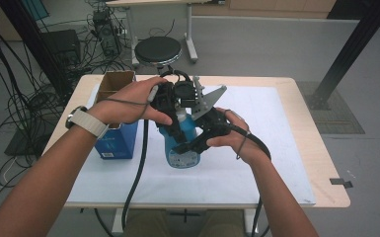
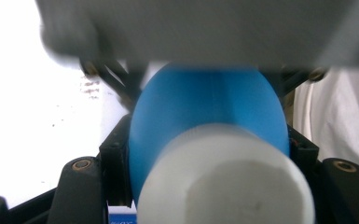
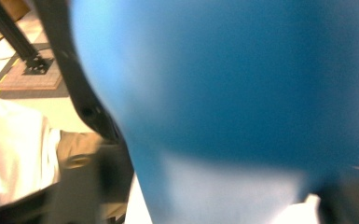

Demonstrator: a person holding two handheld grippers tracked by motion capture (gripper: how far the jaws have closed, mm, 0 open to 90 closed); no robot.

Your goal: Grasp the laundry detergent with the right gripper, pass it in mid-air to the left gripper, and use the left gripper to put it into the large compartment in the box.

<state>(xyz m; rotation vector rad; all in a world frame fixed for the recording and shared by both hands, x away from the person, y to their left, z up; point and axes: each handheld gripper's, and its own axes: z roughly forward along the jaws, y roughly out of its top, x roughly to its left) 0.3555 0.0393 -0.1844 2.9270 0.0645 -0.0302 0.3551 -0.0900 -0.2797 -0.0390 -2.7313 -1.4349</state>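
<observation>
one blue bottle (image 1: 183, 143) with a white cap (image 2: 224, 182) is held upright near the middle of the high view, over the white sheet (image 1: 256, 148) that covers the table (image 1: 321, 163). two grippers are counted. the left gripper (image 1: 175, 129) is clamped on the bottle's upper part; in the left gripper view its black jaws are seen pressed against both sides of the blue shoulder, just behind the cap. the right gripper (image 1: 190, 145) is laid against the bottle's lower body from the right of the frame; in the right gripper view the blue wall is seen blurred and very close between its jaws, and whether the pads press on it cannot be told. one open blue box (image 1: 116, 133) is stood at the left of the frame, just beside the bottle. one watch (image 1: 85, 122) is worn on the left wrist. one round black stool (image 1: 158, 49) is seen beyond the table at upper centre, on a grey floor (image 1: 276, 44), and a tangle of cables (image 1: 15, 98) is spread at the upper left.
</observation>
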